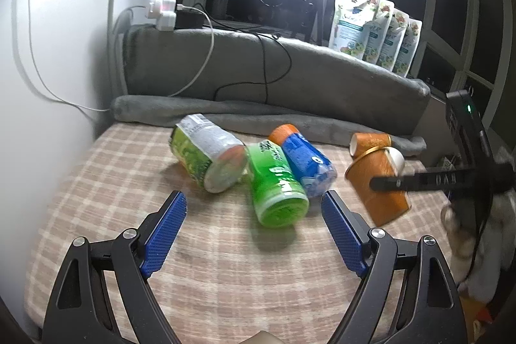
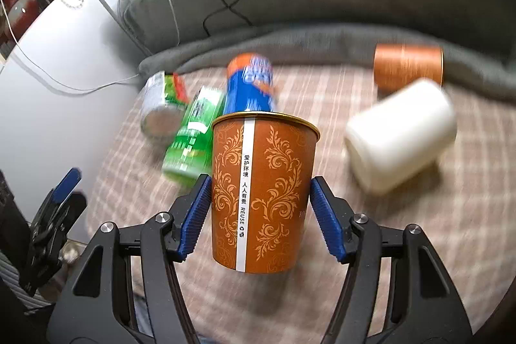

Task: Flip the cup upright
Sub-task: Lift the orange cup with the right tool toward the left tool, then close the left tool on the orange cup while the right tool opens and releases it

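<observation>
On my right wrist view the orange cup point(image 2: 262, 192) fills the middle: brown-orange paper with pale gold scrollwork, a white vertical seam strip printed with Chinese characters and "REUSE", and a gold rim. It sits between the right gripper point(image 2: 260, 216) pads with the gold rim at the top of the picture and the narrower base toward the camera. In my left wrist view the same cup point(image 1: 379, 186) hangs tilted over the right part of the checked cloth point(image 1: 129, 182), a black finger across its side.

Much of the right view is smeared by motion: the green cup point(image 2: 190, 141), the blue cup point(image 2: 251, 86) and the silver-bottomed cup point(image 2: 159, 108) behind are blurred, as are a white cup point(image 2: 403, 134) lying on its side and a second orange cup point(image 2: 408, 66) far right. I cannot see inside the held cup, and I cannot tell whether its base touches the cloth.

The right claw is closed about the cup's width, both blue pads against its sides. My left gripper point(image 1: 254, 229) stands wide apart, holding nothing, with the green cup point(image 1: 277, 186) lying just beyond its tips.
</observation>
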`<state>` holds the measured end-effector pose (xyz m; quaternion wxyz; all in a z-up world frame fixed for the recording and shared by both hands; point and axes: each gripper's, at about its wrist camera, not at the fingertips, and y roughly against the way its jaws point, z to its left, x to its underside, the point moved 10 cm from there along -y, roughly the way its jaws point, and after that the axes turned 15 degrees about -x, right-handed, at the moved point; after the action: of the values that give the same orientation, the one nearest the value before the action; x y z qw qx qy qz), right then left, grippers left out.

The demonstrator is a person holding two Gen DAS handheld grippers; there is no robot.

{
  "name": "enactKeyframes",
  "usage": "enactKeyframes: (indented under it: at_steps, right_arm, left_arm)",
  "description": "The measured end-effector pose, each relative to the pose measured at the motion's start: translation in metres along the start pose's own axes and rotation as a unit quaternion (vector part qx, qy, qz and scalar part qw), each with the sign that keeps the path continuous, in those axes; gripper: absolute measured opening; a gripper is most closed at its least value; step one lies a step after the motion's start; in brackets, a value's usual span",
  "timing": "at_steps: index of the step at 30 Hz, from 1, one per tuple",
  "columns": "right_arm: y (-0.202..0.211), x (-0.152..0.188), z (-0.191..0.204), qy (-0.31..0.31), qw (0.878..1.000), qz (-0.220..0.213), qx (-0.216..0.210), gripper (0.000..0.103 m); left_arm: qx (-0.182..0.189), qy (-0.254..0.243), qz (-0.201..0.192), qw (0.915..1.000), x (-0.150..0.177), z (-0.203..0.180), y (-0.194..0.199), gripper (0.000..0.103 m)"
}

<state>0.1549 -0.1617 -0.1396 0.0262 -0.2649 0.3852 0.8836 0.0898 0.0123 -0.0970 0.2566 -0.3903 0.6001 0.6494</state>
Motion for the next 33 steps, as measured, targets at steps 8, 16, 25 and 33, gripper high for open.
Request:
enactKeyframes:
  at_steps: [8, 16, 25, 33]
  right_arm:
    - [-0.025, 0.049, 0.002, -0.032, 0.999, 0.036, -0.016, 0.066]
    - [-0.032, 0.055, -0.003, -0.033, 0.999, 0.039, -0.009, 0.067]
    - [-0.010, 0.047, 0.009, 0.012, 1.000, 0.010, 0.011, 0.078]
    - [0.036, 0.055, -0.007, -0.003, 0.999, -0.035, 0.028, 0.078]
  left_arm:
    - [0.038, -0.002, 0.038, 0.9986, 0.014, -0.023, -0.008, 0.085]
    - [0.070, 0.003, 0.074, 0.9948, 0.023, -0.039, -0.013, 0.085]
    - [0.114, 0.007, 0.119, 0.9863, 0.030, -0.059, -0.021, 0.085]
    - [0.181, 0.029, 0.211, 0.9601, 0.045, -0.090, -0.046, 0.079]
